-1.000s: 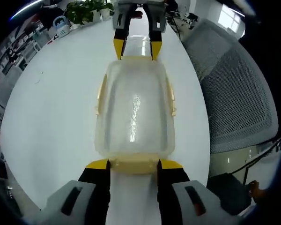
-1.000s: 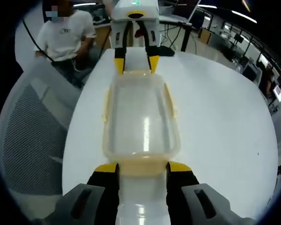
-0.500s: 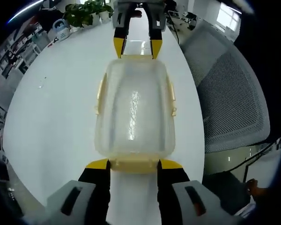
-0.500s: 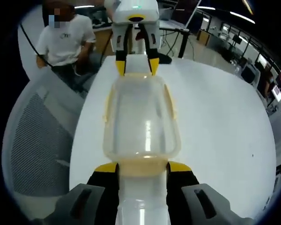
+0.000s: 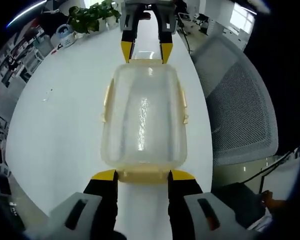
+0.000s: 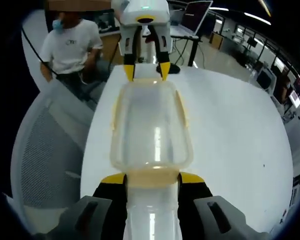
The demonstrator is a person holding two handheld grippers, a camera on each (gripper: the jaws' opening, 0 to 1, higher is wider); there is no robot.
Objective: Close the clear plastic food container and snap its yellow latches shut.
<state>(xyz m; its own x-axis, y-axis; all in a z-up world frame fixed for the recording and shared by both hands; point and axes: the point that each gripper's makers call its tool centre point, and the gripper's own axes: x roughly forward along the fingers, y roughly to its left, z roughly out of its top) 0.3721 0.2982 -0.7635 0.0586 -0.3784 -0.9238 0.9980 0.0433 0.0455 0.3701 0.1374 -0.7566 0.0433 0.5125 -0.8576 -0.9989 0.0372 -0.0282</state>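
In the left gripper view, a clear plastic container [image 5: 142, 120] with yellow latches [image 5: 182, 102] along its sides is seen on a white table [image 5: 60, 125]. Its near end is flanked by the yellow-tipped jaws of the left gripper [image 5: 142, 175], and its far end by those of the right gripper [image 5: 146, 51]. A grey mesh chair [image 5: 240, 110] is seen beside the table, and a potted plant [image 5: 92, 12] at its far edge.

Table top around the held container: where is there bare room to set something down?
Bare white table lies wide between the container and the plants; in the right gripper view it runs from the container to the far edge. A narrow strip separates container and mesh chair. Both ends are crowded, by the left gripper and right gripper.
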